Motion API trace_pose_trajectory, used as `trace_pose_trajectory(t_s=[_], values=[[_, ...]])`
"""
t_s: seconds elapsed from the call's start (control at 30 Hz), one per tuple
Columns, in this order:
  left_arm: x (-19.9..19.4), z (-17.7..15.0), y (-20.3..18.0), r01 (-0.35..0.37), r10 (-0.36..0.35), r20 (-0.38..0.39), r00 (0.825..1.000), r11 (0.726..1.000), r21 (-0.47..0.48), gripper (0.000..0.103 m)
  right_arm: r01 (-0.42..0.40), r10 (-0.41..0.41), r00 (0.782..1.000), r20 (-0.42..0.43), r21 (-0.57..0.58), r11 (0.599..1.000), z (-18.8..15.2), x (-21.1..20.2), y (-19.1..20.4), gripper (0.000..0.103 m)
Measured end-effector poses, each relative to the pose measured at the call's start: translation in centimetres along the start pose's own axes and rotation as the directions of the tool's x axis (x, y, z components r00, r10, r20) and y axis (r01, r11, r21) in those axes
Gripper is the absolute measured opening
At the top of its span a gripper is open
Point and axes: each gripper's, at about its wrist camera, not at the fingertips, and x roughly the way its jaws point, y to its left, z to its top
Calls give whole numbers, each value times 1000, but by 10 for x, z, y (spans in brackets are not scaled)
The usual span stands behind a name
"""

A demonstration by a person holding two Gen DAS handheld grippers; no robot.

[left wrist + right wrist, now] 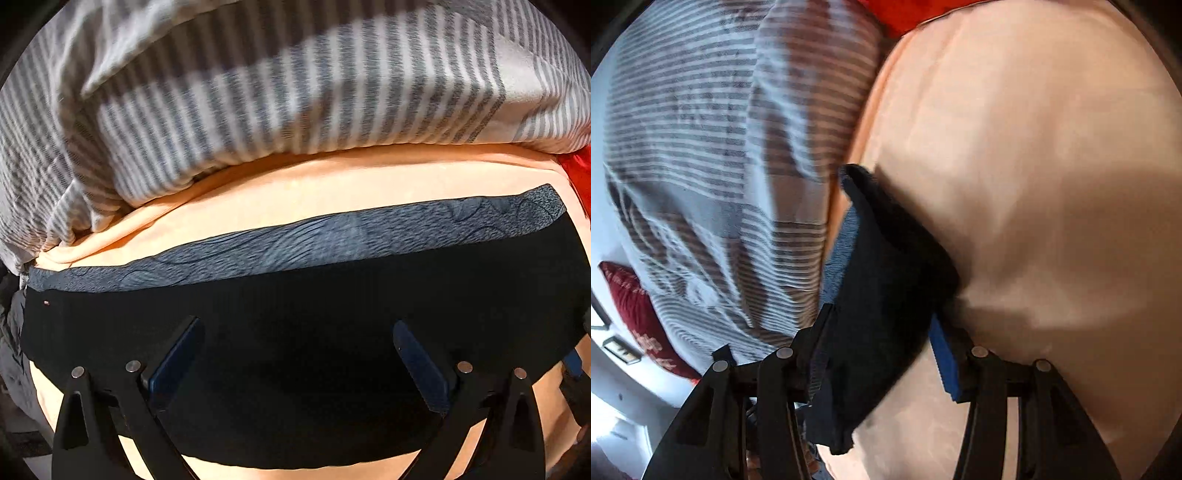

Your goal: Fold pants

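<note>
The black pants (295, 302) lie folded flat on a peach sheet (332, 184), with a grey patterned waistband (295, 243) along the far edge. My left gripper (295, 332) is open just above the black fabric and holds nothing. In the right wrist view the black pants (886, 295) bunch up between the fingers of my right gripper (879, 325), with the waistband (842, 243) on the left. The jaws stand wide apart around the cloth; a blue pad (945, 362) shows at the right.
A grey-and-white striped duvet (258, 92) is heaped behind the pants and also shows in the right wrist view (720, 147). A red cushion (642, 317) lies at the lower left, red fabric (576, 173) at the far right. The peach sheet (1052, 184) spreads to the right.
</note>
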Motion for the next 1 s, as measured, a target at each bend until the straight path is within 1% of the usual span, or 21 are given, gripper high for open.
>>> trace_pose_trajectory(t_s=[0.13, 0.2, 0.27, 0.33, 0.4, 0.5, 0.57, 0.63, 0.67, 0.7, 0.73, 0.77, 0.83, 0.87, 0.93, 1.0], values=[[-11, 7, -15, -8, 8, 29, 1000, 1000, -2, 103, -24, 23, 1000, -10, -14, 1000, 6, 8, 3, 54], [-15, 14, -16, -43, 44, 58, 997, 999, -17, 103, -44, 44, 999, -15, -7, 999, 9, 16, 5, 55], [-14, 24, -10, -85, 89, 73, 993, 994, -63, 103, -59, 59, 998, -25, 4, 998, 12, 23, 9, 56], [-9, 32, -3, -100, 108, 64, 992, 988, -120, 103, -77, 78, 996, -44, 24, 997, 13, 26, 9, 56], [0, 37, 2, -122, 130, 55, 990, 983, -141, 103, -84, 85, 995, -55, 32, 996, 13, 25, 8, 56], [21, 35, 7, -212, 218, 44, 975, 971, -110, 103, -93, 95, 993, -64, 35, 995, 12, 26, 6, 56], [29, 30, 4, -221, 227, 58, 972, 971, -93, 103, -92, 94, 993, -69, 26, 995, 12, 28, 7, 56], [30, 26, -3, -239, 246, 101, 964, 968, -74, 103, -82, 83, 993, -85, 15, 997, 12, 33, 8, 55], [28, 23, -10, -267, 272, 141, 952, 962, -48, 103, -78, 79, 992, -98, 15, 997, 12, 37, 10, 54], [27, 22, -14, -287, 287, 161, 944, 958, -26, 103, -84, 86, 989, -121, 24, 996, 12, 41, 11, 46], [28, 21, -16, -300, 296, 175, 939, 954, -5, 103, -106, 112, 983, -145, 45, 993, 12, 46, 12, 22], [23, 22, -16, -295, 289, 168, 942, 955, 10, 103, -125, 133, 978, -159, 59, 990, 11, 49, 14, 15], [19, 24, -9, -248, 246, 134, 960, 969, -4, 103, -161, 169, 972, -161, 63, 985, 9, 48, 21, 15], [15, 22, -2, -211, 213, 117, 970, 977, -27, 103, -179, 186, 969, -162, 59, 982, 8, 46, 26, 15], [5, 16, 7, -189, 194, 110, 975, 981, -50, 103, -212, 217, 961, -170, 47, 976, 4, 43, 39, 15], [-5, 1, 13, -160, 166, 111, 980, 985, -62, 103, -227, 228, 957, -179, 24, 974, 0, 41, 54, 15]])
